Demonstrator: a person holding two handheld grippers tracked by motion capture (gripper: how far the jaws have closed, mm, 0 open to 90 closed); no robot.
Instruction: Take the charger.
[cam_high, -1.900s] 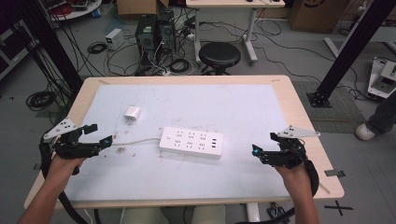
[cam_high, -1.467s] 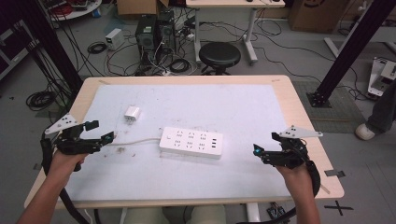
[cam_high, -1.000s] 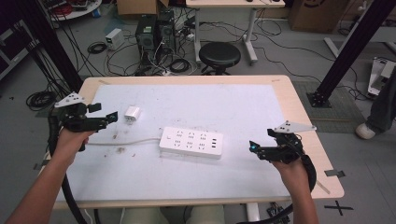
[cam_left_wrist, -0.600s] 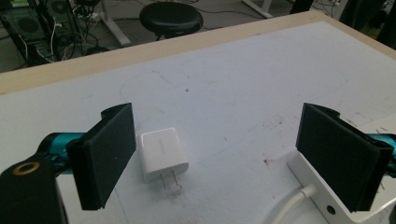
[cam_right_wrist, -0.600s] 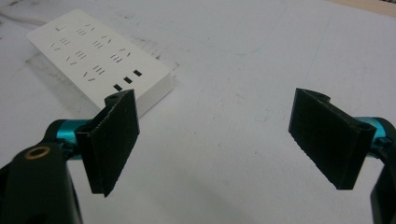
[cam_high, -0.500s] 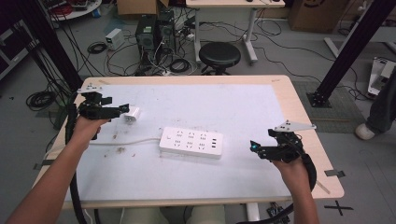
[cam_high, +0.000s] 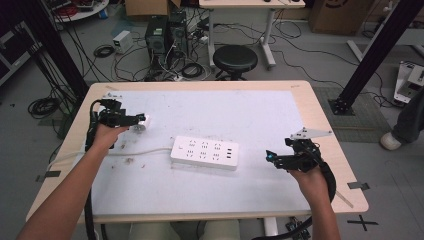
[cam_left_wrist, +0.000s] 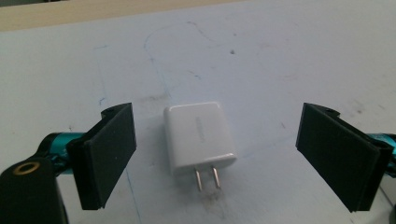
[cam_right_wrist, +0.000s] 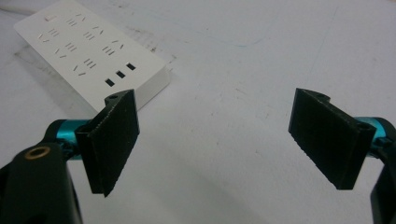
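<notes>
The left hand-held gripper (cam_left_wrist: 212, 158) was released, its two black jaws standing wide apart on each side of a small white charger (cam_left_wrist: 199, 136) that lay flat on the bench (cam_high: 260, 105) at the far left. The two metal prongs (cam_left_wrist: 208, 177) of the charger pointed toward the camera. To close well, the jaws should probably meet the plain white sides squarely, away from the prongs, so the body does not turn. The right hand-held gripper (cam_right_wrist: 212, 149) was also released and held nothing, hovering at the near right. The white power strip (cam_high: 205, 152) lay at the middle of the bench, well apart from the charger. Its cord (cam_high: 135, 151) ran to the left, perhaps over the edge.
</notes>
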